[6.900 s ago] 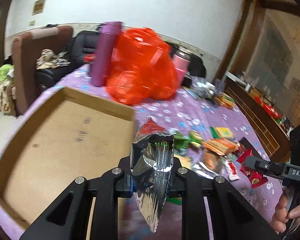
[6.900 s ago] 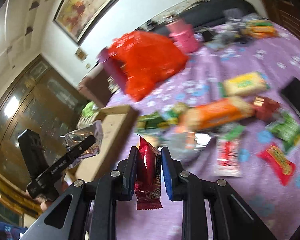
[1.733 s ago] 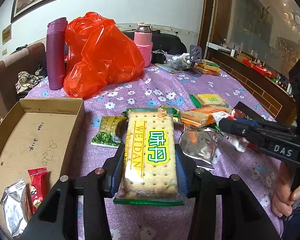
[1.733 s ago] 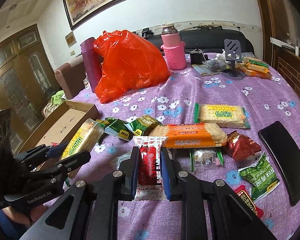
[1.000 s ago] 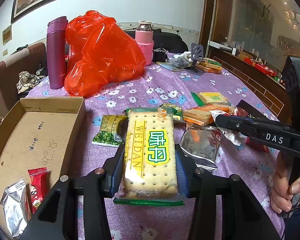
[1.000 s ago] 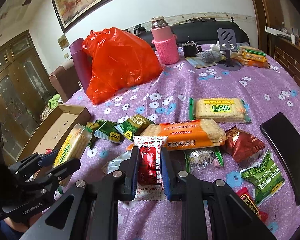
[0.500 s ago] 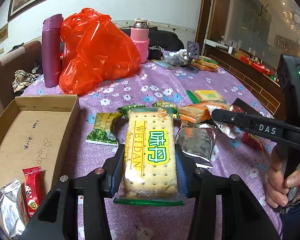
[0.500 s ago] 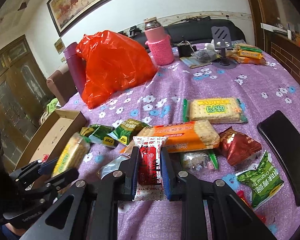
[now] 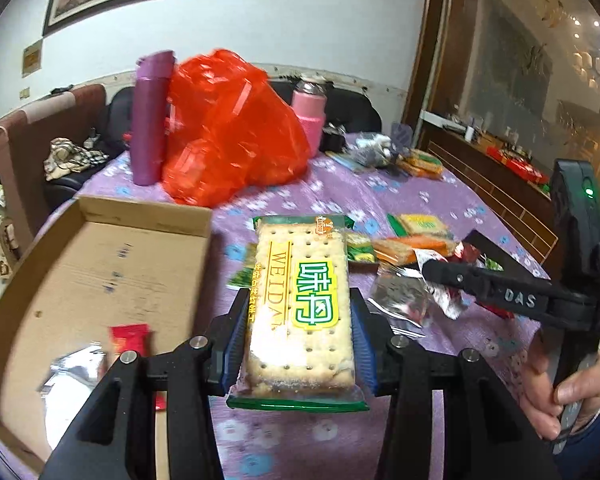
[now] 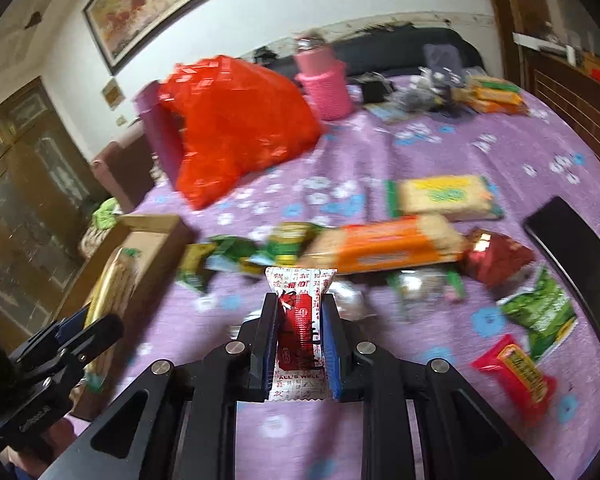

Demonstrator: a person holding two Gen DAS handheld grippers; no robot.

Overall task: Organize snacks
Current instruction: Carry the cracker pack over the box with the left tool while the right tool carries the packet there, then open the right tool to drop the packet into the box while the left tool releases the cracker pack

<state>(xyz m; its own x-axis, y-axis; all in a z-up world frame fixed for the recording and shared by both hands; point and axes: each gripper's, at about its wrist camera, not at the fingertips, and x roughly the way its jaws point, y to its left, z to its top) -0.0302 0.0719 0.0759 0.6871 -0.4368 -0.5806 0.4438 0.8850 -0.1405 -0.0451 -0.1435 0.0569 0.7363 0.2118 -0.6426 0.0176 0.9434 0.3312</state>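
Observation:
My left gripper (image 9: pixel 300 356) is shut on a yellow Weidan cracker pack (image 9: pixel 300 304) and holds it above the purple tablecloth, just right of the open cardboard box (image 9: pixel 100 264). The box holds a small red packet (image 9: pixel 129 338) and a silver packet (image 9: pixel 74 376). My right gripper (image 10: pixel 299 344) is shut on a red and white candy packet (image 10: pixel 300 320) above the cloth; it also shows in the left wrist view (image 9: pixel 440 276). The left gripper with its crackers shows at the left of the right wrist view (image 10: pixel 100 320), by the box (image 10: pixel 148 236).
Loose snacks lie on the table: an orange cracker pack (image 10: pixel 384 244), a second Weidan pack (image 10: pixel 444 196), green packets (image 10: pixel 236 256), a dark red bag (image 10: pixel 496 256), a red packet (image 10: pixel 516 372). A black phone (image 10: pixel 572 268) lies right. A red plastic bag (image 9: pixel 228 136), purple flask (image 9: pixel 150 116) and pink flask (image 9: pixel 308 112) stand behind.
Both grippers have swung left toward the cardboard box, still holding their packs. The box now sits closer and larger in the left wrist view.

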